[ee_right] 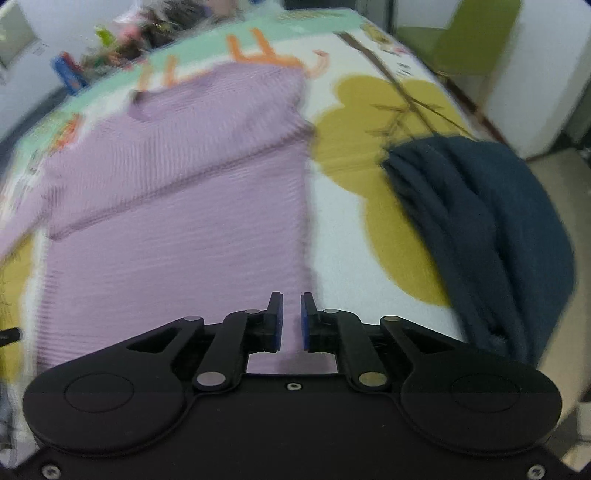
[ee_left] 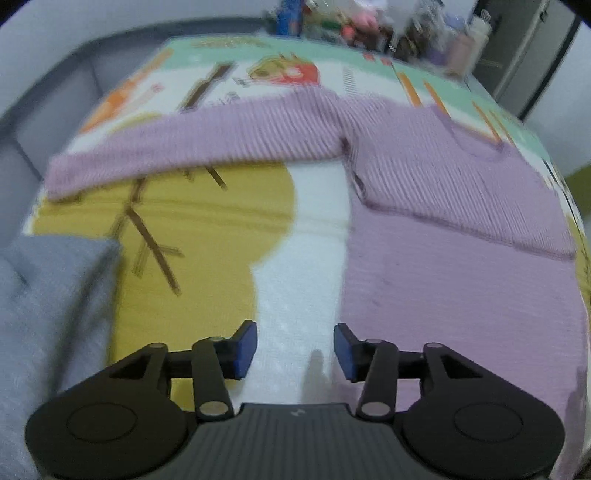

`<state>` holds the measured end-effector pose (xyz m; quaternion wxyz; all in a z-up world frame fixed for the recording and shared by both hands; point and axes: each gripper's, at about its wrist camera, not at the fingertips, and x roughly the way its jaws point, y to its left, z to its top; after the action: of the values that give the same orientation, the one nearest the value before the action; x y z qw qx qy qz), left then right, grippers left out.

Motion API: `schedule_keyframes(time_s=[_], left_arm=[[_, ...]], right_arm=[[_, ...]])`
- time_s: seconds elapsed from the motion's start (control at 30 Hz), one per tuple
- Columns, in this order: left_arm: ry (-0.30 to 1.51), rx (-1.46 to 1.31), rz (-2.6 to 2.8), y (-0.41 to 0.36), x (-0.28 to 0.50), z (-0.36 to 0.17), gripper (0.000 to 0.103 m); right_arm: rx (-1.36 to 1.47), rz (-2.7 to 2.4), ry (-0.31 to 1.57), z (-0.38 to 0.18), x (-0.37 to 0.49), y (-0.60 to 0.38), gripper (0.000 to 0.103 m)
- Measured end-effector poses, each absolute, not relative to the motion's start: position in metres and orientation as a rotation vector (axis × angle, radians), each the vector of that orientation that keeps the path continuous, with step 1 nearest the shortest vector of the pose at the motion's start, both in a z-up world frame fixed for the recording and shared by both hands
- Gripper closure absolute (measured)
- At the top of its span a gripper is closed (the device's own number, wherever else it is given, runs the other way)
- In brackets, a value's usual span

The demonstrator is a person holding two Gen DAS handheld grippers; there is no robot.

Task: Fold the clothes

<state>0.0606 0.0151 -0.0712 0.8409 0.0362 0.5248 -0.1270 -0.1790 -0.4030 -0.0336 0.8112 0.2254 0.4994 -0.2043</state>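
A lilac ribbed sweater (ee_left: 424,258) lies flat on a cartoon-print blanket (ee_left: 207,221). One sleeve (ee_left: 192,151) stretches out to the left, and the other is folded across the chest. My left gripper (ee_left: 295,349) hovers above the blanket's white strip, just left of the sweater's side edge; it is open with nothing between its blue pads. In the right wrist view the sweater (ee_right: 166,221) fills the left half. My right gripper (ee_right: 291,317) hangs over the sweater's lower right edge. Its pads stand a narrow gap apart, and no cloth is pinched between them.
A grey folded cloth (ee_left: 48,295) lies at the blanket's left edge. A dark blue garment (ee_right: 498,229) is heaped to the right of the sweater. Blurred clutter (ee_left: 369,26) lines the far end. A green chair (ee_right: 472,40) stands beyond the right side.
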Motion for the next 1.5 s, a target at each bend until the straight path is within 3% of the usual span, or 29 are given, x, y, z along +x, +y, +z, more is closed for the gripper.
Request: schedule_keyframes(time_s=[0.2,0.33,0.57,0.87,1.5], left_arm=[[1.003,0.065,-0.206,0.040,0.088,-0.037,0.040],[0.969,0.039,-0.150,0.069,0.111,-0.024,0.032],[0.968,-0.032,-0.036,0.132,0.160,-0.021,0.032],[0.993,-0.018,0.048,0.187,0.221,-0.050,0.031],[1.088,-0.198,0.084,0.250,0.305,-0.135,0.034]], right_arm=[[0.439,-0.283,0.984,0.012,-0.128,-0.368,0.086],[0.399,-0.198,0.945,0.032,-0.086,-0.341,0.085],[0.269,-0.058,0.935,0.040,0.006,-0.276,0.085],[0.210,0.007,0.937,0.008,0.093,-0.213,0.085],[0.179,-0.028,0.986,-0.065,0.165,-0.170,0.084]])
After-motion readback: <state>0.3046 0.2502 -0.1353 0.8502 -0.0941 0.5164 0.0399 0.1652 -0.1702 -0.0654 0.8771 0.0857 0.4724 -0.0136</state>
